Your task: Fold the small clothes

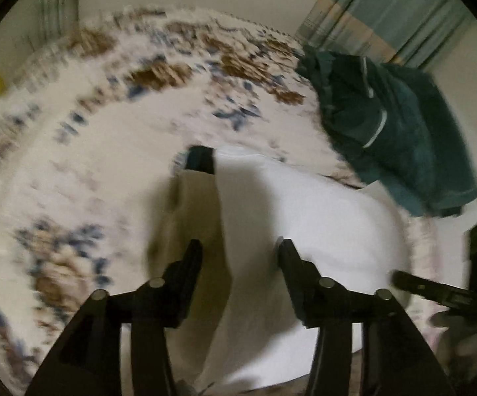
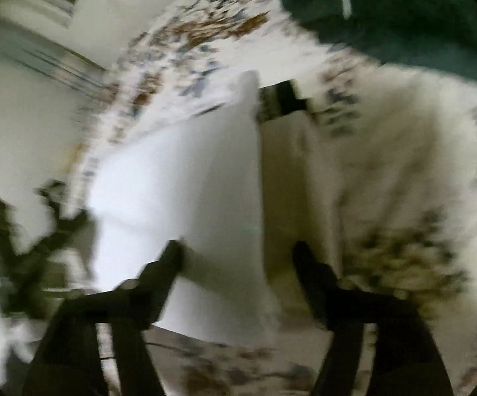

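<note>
A white garment (image 1: 321, 217) lies on the floral bedspread (image 1: 73, 165), with a fold standing up along its left side in shadow. My left gripper (image 1: 240, 247) is open just above its near part, fingers apart and empty. In the blurred right wrist view the same white garment (image 2: 179, 181) stands raised in a fold, and my right gripper (image 2: 236, 250) is open around its lower edge. The right gripper also shows at the right edge of the left wrist view (image 1: 449, 293). The left gripper shows at the left of the right wrist view (image 2: 23, 231).
A dark green garment (image 1: 390, 125) with pale stripes lies heaped at the bed's far right; it also fills the top right of the right wrist view (image 2: 403, 10). A teal striped curtain (image 1: 387, 10) hangs behind. A small black object (image 1: 200, 158) sits at the white garment's far edge.
</note>
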`<move>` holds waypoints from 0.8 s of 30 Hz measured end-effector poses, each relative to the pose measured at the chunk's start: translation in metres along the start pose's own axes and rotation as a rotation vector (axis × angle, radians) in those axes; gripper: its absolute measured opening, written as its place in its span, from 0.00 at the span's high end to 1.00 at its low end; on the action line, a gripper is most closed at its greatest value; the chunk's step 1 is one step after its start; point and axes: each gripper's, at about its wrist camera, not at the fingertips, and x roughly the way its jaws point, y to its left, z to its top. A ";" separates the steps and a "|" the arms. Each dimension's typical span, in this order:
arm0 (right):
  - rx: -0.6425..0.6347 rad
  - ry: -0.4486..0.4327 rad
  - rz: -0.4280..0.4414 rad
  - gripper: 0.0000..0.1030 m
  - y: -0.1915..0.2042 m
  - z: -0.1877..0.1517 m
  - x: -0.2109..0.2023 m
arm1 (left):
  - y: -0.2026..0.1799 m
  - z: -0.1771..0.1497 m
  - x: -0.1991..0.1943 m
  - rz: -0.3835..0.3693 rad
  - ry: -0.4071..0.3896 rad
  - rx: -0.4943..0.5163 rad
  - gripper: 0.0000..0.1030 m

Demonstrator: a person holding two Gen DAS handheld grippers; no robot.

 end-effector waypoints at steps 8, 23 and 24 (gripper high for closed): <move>-0.118 -0.065 -0.392 0.00 0.033 -0.056 -0.049 | -0.034 -0.040 -0.047 0.210 -0.056 0.073 0.00; -0.132 -0.295 -0.452 0.00 0.097 -0.167 -0.263 | -0.102 -0.105 -0.226 0.254 -0.179 0.098 0.00; -0.136 -0.309 -0.449 0.00 0.102 -0.175 -0.279 | -0.107 -0.110 -0.240 0.256 -0.193 0.098 0.00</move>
